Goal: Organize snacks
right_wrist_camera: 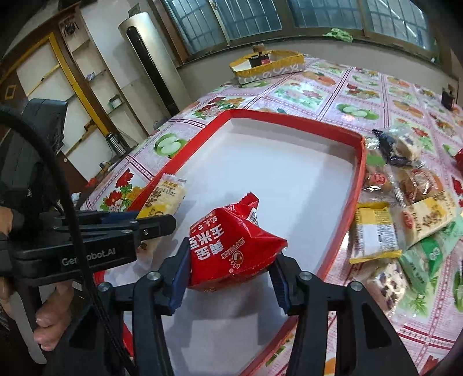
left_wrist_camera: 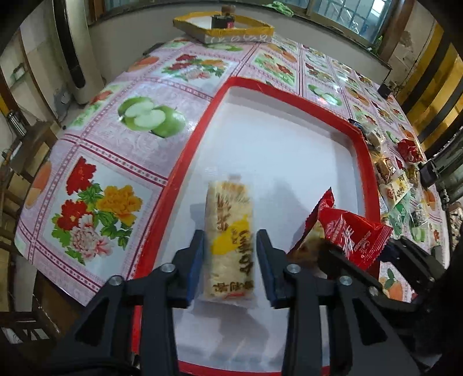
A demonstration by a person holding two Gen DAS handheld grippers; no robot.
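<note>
A red-rimmed white tray (left_wrist_camera: 289,150) lies on the flowered tablecloth; it also shows in the right wrist view (right_wrist_camera: 289,121). My left gripper (left_wrist_camera: 230,260) is open, its jaws standing apart on either side of a pale yellow rice-cracker packet (left_wrist_camera: 228,240) that lies flat in the tray. My right gripper (right_wrist_camera: 228,272) is shut on a red snack packet (right_wrist_camera: 231,248) and holds it over the tray's near part; that packet also shows in the left wrist view (left_wrist_camera: 347,231). The cracker packet (right_wrist_camera: 167,199) and left gripper (right_wrist_camera: 144,228) show at the left of the right wrist view.
A pile of several wrapped snacks (right_wrist_camera: 405,208) lies on the cloth right of the tray, also in the left wrist view (left_wrist_camera: 396,185). A yellow-rimmed box (left_wrist_camera: 222,26) stands at the table's far edge by the windows. A tall air conditioner (right_wrist_camera: 147,60) stands beyond the left.
</note>
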